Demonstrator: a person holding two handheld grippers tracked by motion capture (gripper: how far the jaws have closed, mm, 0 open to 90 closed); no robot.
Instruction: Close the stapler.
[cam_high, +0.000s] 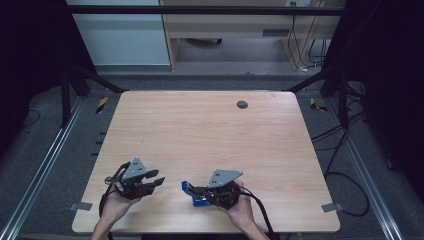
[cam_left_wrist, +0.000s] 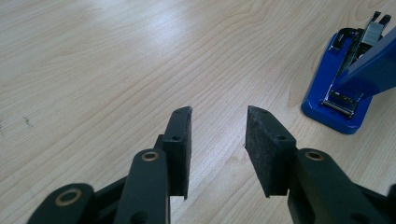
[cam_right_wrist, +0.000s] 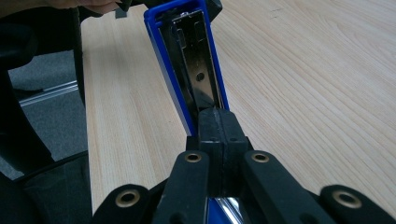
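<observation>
A blue stapler (cam_high: 189, 188) lies near the table's front edge with its cover swung up off its base (cam_left_wrist: 332, 111). My right gripper (cam_high: 201, 194) is shut, its pads pressed together at the near end of the raised cover (cam_right_wrist: 173, 56). The cover's metal underside faces the right gripper view. A bit of chrome and blue shows under that gripper (cam_right_wrist: 218, 122). Whether its pads pinch any part of the stapler I cannot tell. My left gripper (cam_high: 158, 182) rests to the left of the stapler, apart from it. That gripper (cam_left_wrist: 218, 140) is open with only bare wood between its pads.
The wooden table (cam_high: 210, 135) has a dark round grommet (cam_high: 242, 104) near its far edge. Metal frame rails and cables run along both sides on the floor. A hand holds each gripper at the front edge.
</observation>
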